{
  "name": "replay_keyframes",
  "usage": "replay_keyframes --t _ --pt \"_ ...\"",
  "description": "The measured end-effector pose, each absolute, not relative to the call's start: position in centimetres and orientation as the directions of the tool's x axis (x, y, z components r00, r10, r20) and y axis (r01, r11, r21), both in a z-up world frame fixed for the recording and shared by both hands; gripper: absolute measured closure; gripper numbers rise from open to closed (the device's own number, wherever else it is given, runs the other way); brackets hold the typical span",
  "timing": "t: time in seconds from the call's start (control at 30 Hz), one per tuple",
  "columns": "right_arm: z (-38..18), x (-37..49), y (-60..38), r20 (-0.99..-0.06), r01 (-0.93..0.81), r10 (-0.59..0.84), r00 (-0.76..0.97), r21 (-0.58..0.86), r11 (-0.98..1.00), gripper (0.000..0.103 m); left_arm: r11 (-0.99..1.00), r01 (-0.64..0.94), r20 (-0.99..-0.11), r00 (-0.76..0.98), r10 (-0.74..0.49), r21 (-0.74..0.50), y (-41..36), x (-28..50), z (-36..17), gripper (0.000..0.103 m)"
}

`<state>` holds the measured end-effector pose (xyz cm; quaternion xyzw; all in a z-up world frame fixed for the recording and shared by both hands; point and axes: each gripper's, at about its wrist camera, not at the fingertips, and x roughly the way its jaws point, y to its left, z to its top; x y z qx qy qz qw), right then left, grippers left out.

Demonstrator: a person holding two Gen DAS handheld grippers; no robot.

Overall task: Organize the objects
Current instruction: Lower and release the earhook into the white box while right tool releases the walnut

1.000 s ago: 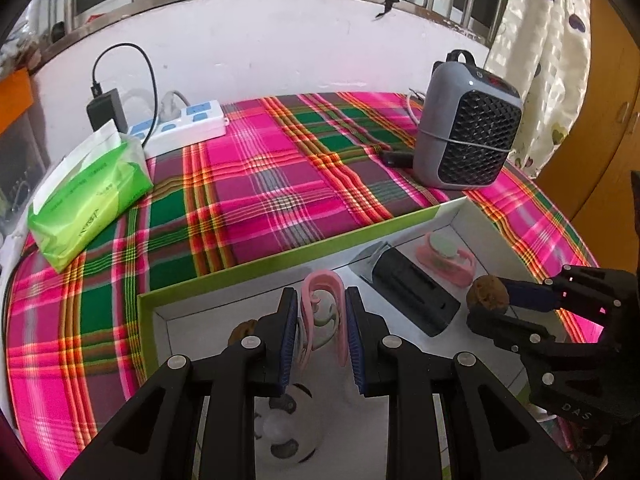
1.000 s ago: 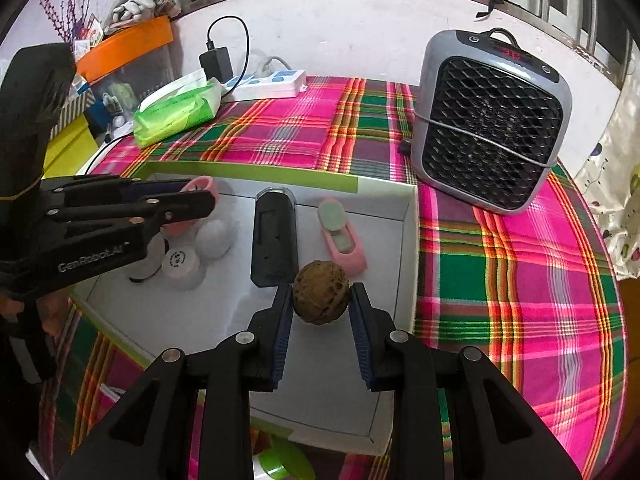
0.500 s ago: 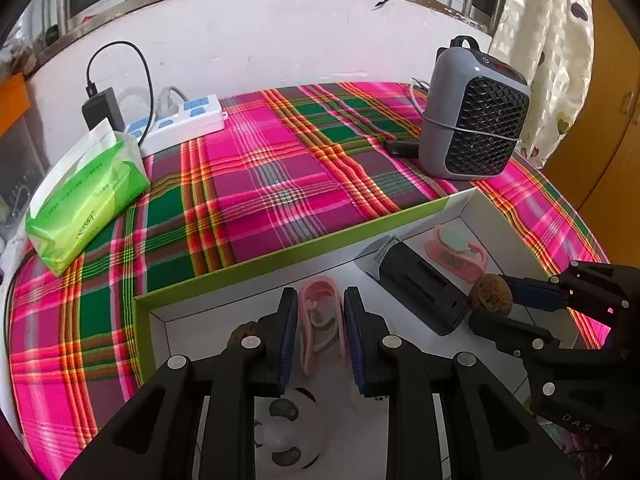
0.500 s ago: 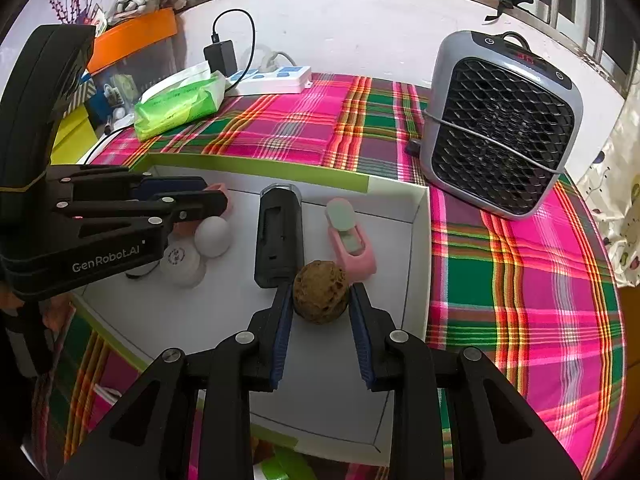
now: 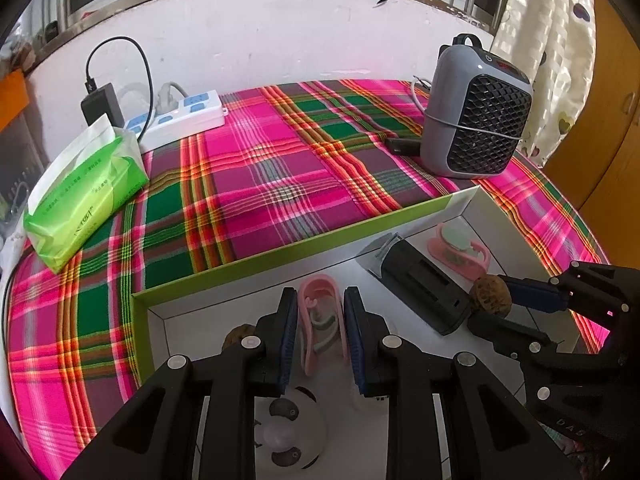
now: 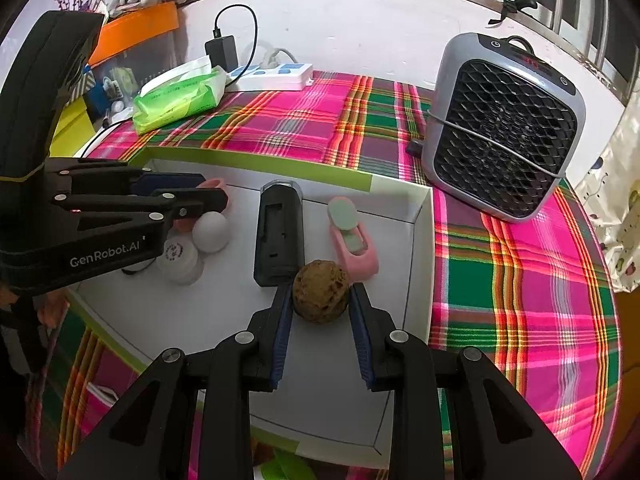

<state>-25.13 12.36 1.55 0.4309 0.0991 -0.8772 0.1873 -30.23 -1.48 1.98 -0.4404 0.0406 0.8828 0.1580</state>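
Left gripper (image 5: 321,330) pinches a pink clip (image 5: 320,320), both pads pressed to its sides, just above the floor of the white box (image 5: 416,210). Right gripper (image 6: 320,300) clamps a brown walnut (image 6: 320,297) between its pads — low over the box floor, though whether it touches the floor I cannot tell.

In the right view the black case (image 6: 279,236) lies at twelve o'clock from the walnut, its near end just beside it; a pink sharpener (image 6: 352,236) sits at one o'clock. Two white balls (image 6: 210,231) rest at ten o'clock, under the left gripper's fingers.

In the left view a second walnut (image 5: 240,334) peeks out at nine o'clock of the clip, and a panda ball (image 5: 286,436) sits at six.

Beyond the box, on the plaid cloth (image 5: 256,176) — heater (image 5: 476,114) at two o'clock, tissue pack (image 5: 86,196) at ten, power strip (image 5: 182,118) at eleven.
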Motion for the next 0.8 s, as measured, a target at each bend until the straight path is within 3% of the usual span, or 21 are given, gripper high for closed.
replay_keyframes --t 0.57,0.8 --pt "1.55 -25.01 12.51 -0.790 0.400 -0.237 -0.566 -0.013 -0.916 0.073 -0.953 -0.296 -0.790 -0.568 0.230 -0.065 -1.74 -30.14 2.03 0.072" --pt "1.83 -24.64 12.39 -0.780 0.395 -0.235 -0.580 -0.017 -0.918 0.064 -0.955 -0.287 -0.780 -0.582 0.231 -0.069 -2.03 -29.72 2.54 0.071"
